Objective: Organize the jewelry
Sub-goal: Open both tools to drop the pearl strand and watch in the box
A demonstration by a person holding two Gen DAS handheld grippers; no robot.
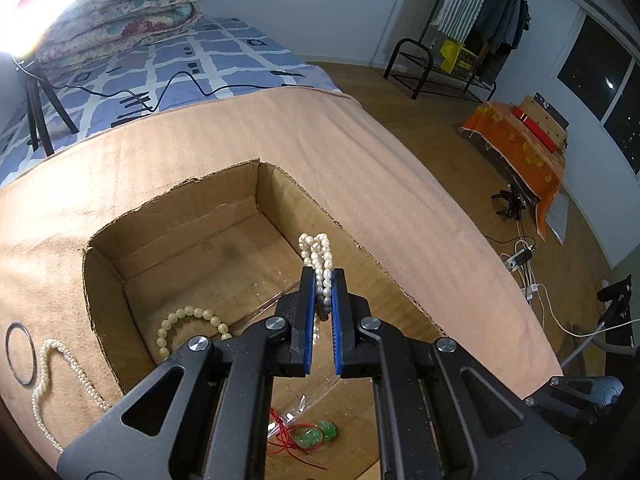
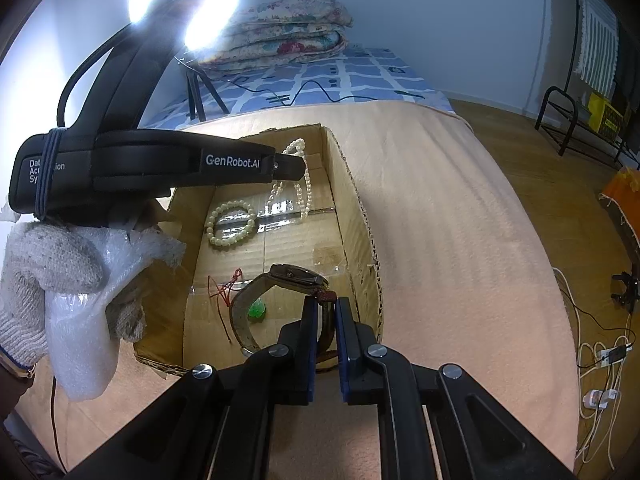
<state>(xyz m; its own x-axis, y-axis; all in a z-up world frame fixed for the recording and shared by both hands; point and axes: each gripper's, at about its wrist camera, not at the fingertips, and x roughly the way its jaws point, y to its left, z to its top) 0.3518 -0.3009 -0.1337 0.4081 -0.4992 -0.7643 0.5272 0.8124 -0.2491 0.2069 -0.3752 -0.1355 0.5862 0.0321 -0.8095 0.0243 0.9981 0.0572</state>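
Observation:
My left gripper [image 1: 322,276] is shut on a white pearl necklace [image 1: 318,254], held over the open cardboard box [image 1: 280,184]; from the right wrist view the necklace [image 2: 298,184] dangles into the box below the left gripper's black body. My right gripper [image 2: 327,304] is shut on the brown strap of a wristwatch [image 2: 298,274] at the box's near right corner. A cream bead bracelet [image 1: 188,320] [image 2: 232,224] lies on the box floor. A green charm on red cord [image 1: 316,434] [image 2: 258,310] lies there too.
A second pearl strand [image 1: 48,376] and a thin dark ring [image 1: 19,354] lie on the tan cloth [image 1: 340,140] left of the box. A gloved hand [image 2: 48,268] with bubble wrap holds the left gripper. A ring light [image 2: 188,4] glares behind; cables lie on the floor at right.

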